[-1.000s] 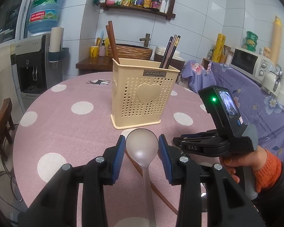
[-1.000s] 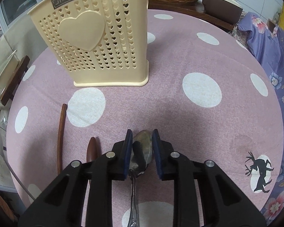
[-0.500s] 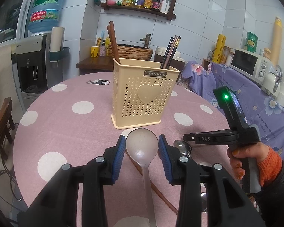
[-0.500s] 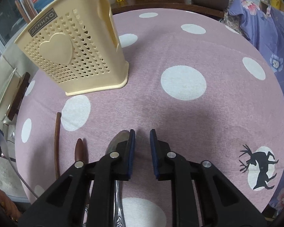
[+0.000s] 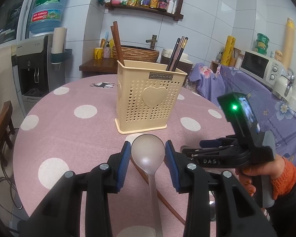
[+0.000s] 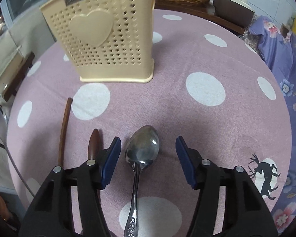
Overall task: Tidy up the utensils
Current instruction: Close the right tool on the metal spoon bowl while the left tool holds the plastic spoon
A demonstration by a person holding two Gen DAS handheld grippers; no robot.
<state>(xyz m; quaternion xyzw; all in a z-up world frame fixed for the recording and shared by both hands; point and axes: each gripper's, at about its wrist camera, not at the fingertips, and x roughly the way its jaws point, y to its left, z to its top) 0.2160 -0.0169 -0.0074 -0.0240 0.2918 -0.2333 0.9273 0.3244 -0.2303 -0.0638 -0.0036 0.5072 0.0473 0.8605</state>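
My left gripper (image 5: 148, 158) is shut on the bowl of a translucent grey plastic spoon (image 5: 148, 148), whose handle runs back toward the camera. It is held above the table, in front of a cream perforated utensil holder (image 5: 148, 98) with chopsticks (image 5: 177, 53) standing in it. My right gripper (image 6: 148, 140) points down at a metal spoon (image 6: 143, 148) lying on the cloth. Its jaws are opening and stand wide on either side of the bowl, with the pads clear of it. The holder (image 6: 108, 35) stands beyond. A hand holds the right gripper (image 5: 193, 148) at the right of the left wrist view.
The round table (image 6: 187, 118) has a pink cloth with white dots. A brown chopstick (image 6: 64, 130) and a brown wooden utensil (image 6: 93, 144) lie left of the metal spoon. A water dispenser (image 5: 33, 67), a wooden chair (image 5: 2, 130) and a microwave (image 5: 260, 67) surround the table.
My right gripper was shut on the metal spoon's bowl, then swung aside, and now stands wide with the spoon lying free between its jaws. The left gripper and its plastic spoon stayed put.
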